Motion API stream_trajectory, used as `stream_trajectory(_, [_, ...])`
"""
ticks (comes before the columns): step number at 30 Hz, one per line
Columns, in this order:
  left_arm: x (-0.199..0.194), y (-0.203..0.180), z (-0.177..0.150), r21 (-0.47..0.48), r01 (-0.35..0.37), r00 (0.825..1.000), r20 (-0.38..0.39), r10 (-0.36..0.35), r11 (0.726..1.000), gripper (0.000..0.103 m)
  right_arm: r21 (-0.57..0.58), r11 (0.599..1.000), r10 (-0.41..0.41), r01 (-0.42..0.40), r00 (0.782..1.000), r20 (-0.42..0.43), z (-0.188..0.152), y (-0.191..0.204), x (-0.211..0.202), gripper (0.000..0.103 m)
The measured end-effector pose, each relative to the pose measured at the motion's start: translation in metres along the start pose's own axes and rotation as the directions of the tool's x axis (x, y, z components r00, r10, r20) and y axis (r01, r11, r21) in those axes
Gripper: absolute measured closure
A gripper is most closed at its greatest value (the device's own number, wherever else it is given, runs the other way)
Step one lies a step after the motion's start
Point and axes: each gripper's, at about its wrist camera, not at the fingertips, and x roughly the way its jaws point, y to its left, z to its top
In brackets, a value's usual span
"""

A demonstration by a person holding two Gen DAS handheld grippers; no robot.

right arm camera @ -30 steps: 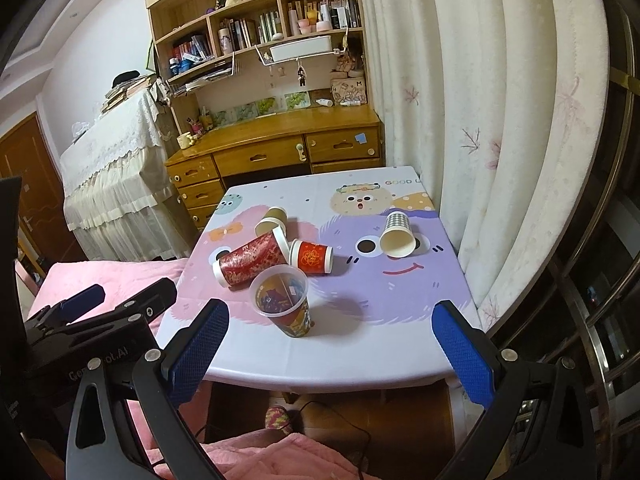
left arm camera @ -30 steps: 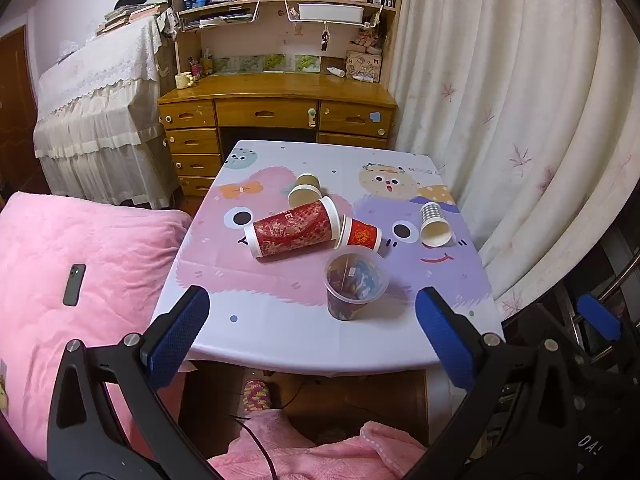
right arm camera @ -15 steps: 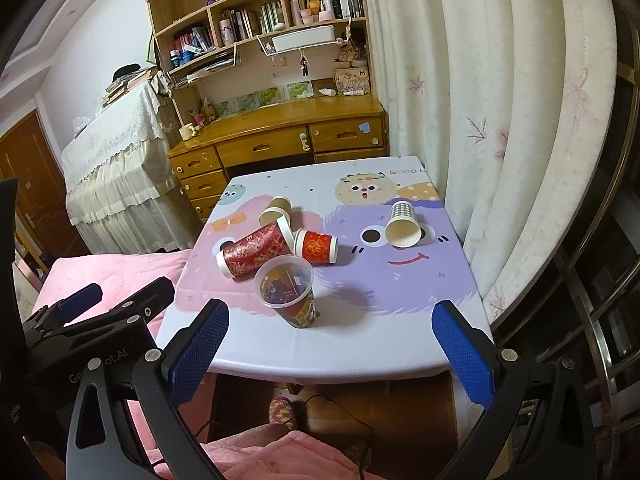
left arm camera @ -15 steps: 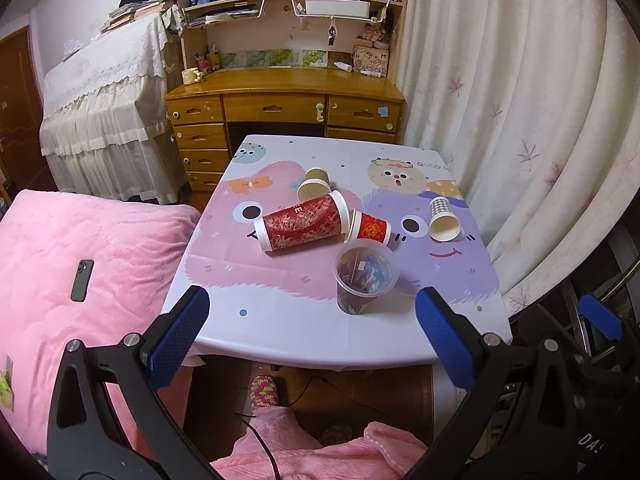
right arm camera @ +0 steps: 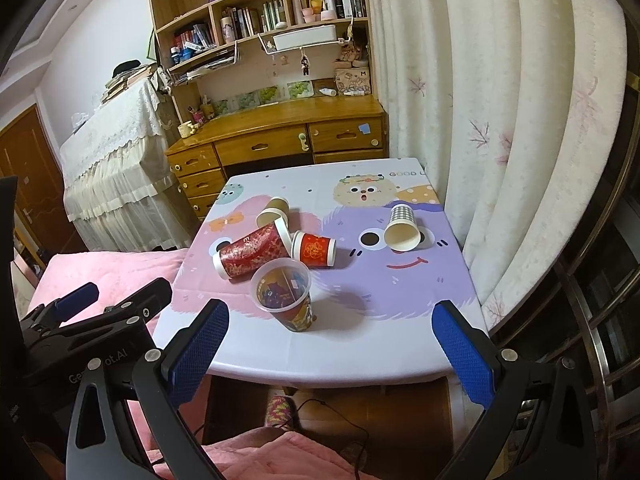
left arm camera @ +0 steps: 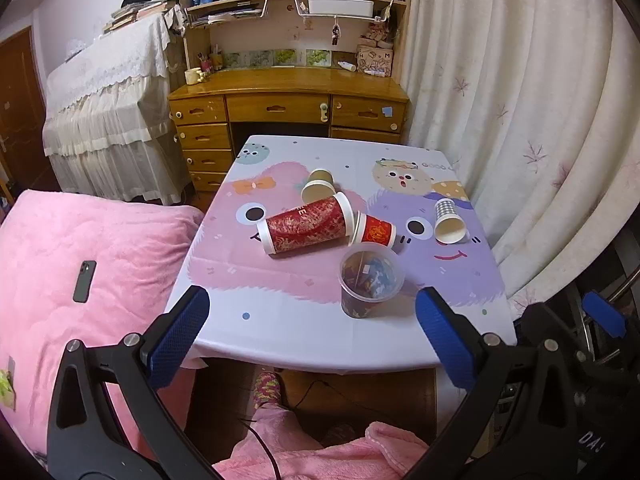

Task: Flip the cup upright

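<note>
With both hand-held grippers, left (left arm camera: 308,330) and right (right arm camera: 330,344), spread and empty, the light, crushable tall red cup (left arm camera: 306,225) lying on the table (left arm camera: 280,320) likely wants a gentle mid-wall pinch.

black claw (left arm camera: 312,334), blue ribbed pads (left arm camera: 178,334)

Your left gripper's (left arm camera: 312,334) handles run off the bottom of the left view, and the right gripper (left arm camera: 600,320) beside it is cut by the right edge. The tan cup (left arm camera: 319,186) is partly hidden behind the big red cup (left arm camera: 306,226). You can't read the print inside the clear cup (right arm camera: 282,290). Book spines on the shelf (right arm camera: 260,16) are too small to read.
</note>
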Motion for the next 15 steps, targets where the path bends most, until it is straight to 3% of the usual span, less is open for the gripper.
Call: stream_trajectory(15, [0.012,0.007,0.008,0.008,-0.011,1.0,-0.011,0.011,1.0,0.001,0.014,1.0,0.007,-0.007,1.0,-0.013,0.01,-0.001,0.008,0.0])
